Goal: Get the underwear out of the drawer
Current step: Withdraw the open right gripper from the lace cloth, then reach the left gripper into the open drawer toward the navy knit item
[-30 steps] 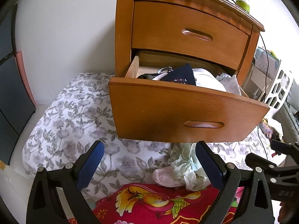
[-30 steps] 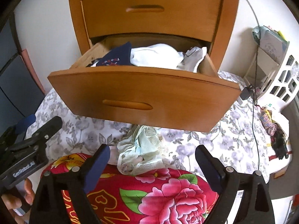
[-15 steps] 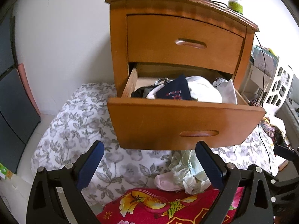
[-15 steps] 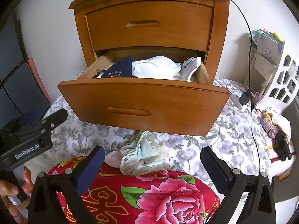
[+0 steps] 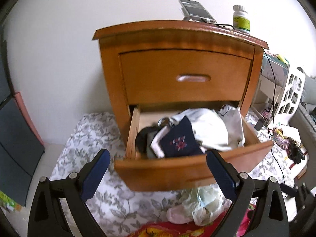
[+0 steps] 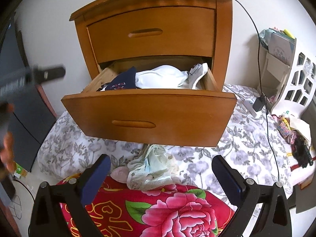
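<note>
Since a second ago we've lifted our left hand-held gripper (image 5: 158, 174) so it looks down into the open lower drawer (image 5: 189, 167), jaws spread wide, holding nothing. Right hand-held gripper (image 6: 161, 179) is wide open and empty too. Navy underwear (image 5: 180, 141) with unreadable stitched lettering sits in the drawer beside white underwear (image 6: 162, 77).

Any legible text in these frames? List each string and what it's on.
Nothing reads cleanly.
Navy garment in the open bottom drawer: pink embroidered lettering, too small to read for certain.
Green-labelled bottle on the nightstand top: print too small.
Left tool as seen from the right wrist: white marking, motion-blurred.
Card in the white rack: faint print, unreadable.
</note>
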Demonstrator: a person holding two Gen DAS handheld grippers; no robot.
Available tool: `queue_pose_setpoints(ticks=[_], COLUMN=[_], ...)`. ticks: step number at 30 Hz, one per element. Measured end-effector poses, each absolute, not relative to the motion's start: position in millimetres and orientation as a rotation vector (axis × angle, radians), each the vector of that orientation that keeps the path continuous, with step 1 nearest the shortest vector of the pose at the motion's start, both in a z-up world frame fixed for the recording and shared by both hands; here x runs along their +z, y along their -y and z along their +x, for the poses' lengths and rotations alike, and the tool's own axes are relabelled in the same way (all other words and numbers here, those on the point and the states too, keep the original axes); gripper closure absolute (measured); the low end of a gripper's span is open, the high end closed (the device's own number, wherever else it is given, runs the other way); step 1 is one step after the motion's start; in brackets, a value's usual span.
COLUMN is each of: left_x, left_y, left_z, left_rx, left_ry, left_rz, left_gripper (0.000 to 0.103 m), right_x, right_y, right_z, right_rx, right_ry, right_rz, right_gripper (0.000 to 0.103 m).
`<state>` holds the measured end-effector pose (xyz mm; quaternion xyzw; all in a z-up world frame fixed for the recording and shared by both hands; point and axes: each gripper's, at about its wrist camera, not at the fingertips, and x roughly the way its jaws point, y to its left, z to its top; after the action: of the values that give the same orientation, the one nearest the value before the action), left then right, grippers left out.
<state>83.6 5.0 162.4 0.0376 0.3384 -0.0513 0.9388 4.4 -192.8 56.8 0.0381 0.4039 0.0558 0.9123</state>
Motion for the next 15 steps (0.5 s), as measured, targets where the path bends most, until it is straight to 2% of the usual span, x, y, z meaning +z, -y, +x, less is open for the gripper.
queue_pose_setpoints(ticks=[7,15], left_x=[169,146], left_y=[7,21], left_z=[137,188], left_rx=[-0.186,-0.206], left_ry=[-0.784,-0.917], left_rz=[0.089,0.059], left_gripper=[0.005,0.005], right_x=[52,47], right_y=[196,203], right_z=[6,10], right_rx=[0.118,0.117], right_ry=[-0.842,-0.852], right_rz=[0.082,0.117], right_gripper=[0.0,0.0])
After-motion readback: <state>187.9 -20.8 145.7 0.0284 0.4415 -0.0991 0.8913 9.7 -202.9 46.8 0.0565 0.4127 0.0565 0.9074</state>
